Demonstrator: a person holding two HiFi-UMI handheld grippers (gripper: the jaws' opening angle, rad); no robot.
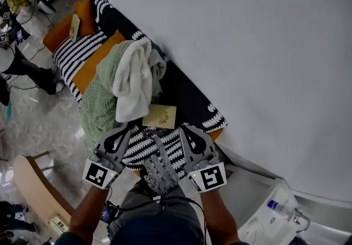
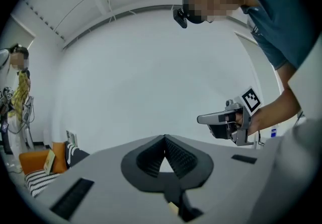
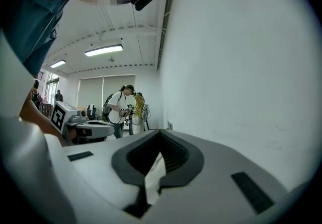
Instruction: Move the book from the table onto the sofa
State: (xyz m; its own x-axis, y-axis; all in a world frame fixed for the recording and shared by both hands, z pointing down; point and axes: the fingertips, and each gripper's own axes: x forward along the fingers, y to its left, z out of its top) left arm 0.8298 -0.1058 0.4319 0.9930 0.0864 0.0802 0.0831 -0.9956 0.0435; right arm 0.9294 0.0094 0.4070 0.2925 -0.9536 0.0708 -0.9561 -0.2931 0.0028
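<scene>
A cream book lies flat on the dark seat of the sofa, beside a green blanket and a white towel. Both grippers are raised close under the head camera, side by side and level, over the striped cushion and nearer me than the book. My left gripper is shut with nothing between its jaws. My right gripper is also shut and holds nothing. Each gripper view shows the other gripper held by a hand against the white wall.
The sofa runs along a white wall, with orange and striped cushions farther along it. A wooden piece of furniture stands at the lower left, and a white basin with a bottle at the lower right. People stand beyond the sofa's end.
</scene>
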